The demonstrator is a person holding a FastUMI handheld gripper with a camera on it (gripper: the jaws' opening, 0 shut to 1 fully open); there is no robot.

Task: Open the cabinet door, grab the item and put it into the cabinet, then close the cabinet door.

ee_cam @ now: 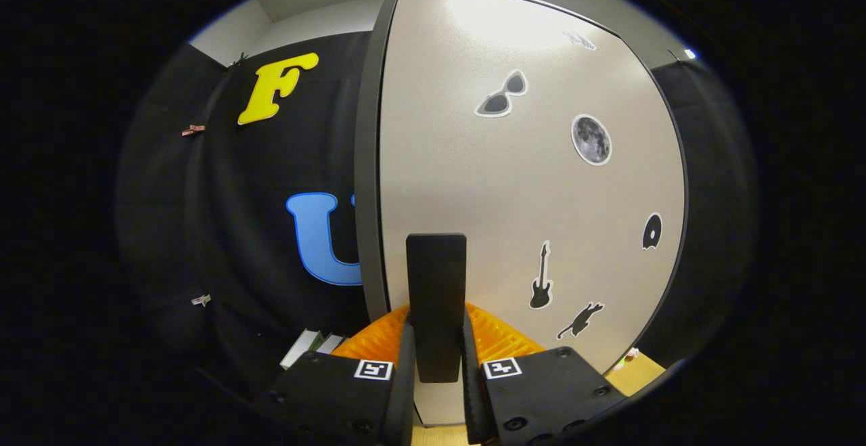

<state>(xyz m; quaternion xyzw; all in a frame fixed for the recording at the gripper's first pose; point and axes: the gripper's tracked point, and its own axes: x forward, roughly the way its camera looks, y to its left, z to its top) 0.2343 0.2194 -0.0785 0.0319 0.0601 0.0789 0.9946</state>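
Note:
The cabinet door (514,195) is a pale panel with several dark stickers, and it stands upright right in front of me. Its dark left edge (365,162) runs from top to bottom. A black upright handle (436,270) sticks out of the door's lower part. My gripper (436,338) is shut on this handle, one finger pressing on each side of it. From here I cannot tell whether the door is ajar or flush, and the cabinet's inside is hidden.
The booth's black cloth wall (257,229) hangs left of the door, with small clips (193,130) on it. Some flat pale items (311,348) lie low on the left beside my fingers. A strip of wooden tabletop (636,371) shows at the door's lower right.

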